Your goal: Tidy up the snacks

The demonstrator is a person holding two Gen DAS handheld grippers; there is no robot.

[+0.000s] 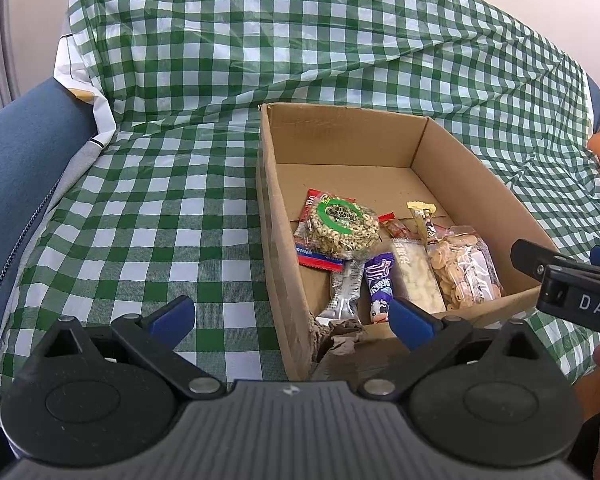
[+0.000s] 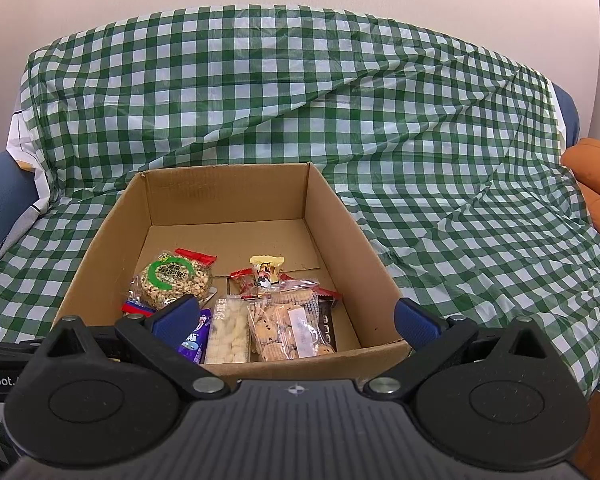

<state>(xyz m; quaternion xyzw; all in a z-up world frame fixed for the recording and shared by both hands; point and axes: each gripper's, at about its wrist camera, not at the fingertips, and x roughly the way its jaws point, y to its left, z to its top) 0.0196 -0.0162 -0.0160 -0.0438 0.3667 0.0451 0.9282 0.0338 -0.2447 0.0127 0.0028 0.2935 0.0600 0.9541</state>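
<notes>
Green-and-white checked cloth [image 2: 380,128] drapes a blue sofa [image 1: 24,152], and on it sits an open cardboard box [image 2: 340,248] that serves as the landmark. An orange cushion [image 2: 596,176] shows to the right of the box.

All the snacks lie inside the box, crowded toward its near wall. At the near-left sits a round puffed-grain cake with a green ring label [image 2: 172,280], lying on a red and blue packet [image 1: 320,258]. Nearer the front wall are a silver wrapper [image 1: 342,292], a purple wrapper [image 1: 378,284], a clear pack of white puffed pieces [image 2: 230,332] and a clear bag of small round biscuits [image 2: 288,324]. Behind these lies a small yellow-topped candy [image 2: 266,266]. A dark packet [image 2: 327,328] lies to the right of the biscuits.

The left gripper [image 1: 292,316] hangs over the box's torn near-left corner, jaws spread wide and holding nothing, its right finger over the purple wrapper. The right gripper [image 2: 296,316] hovers at the near wall, jaws spread and empty, the snacks ahead between its fingers.
</notes>
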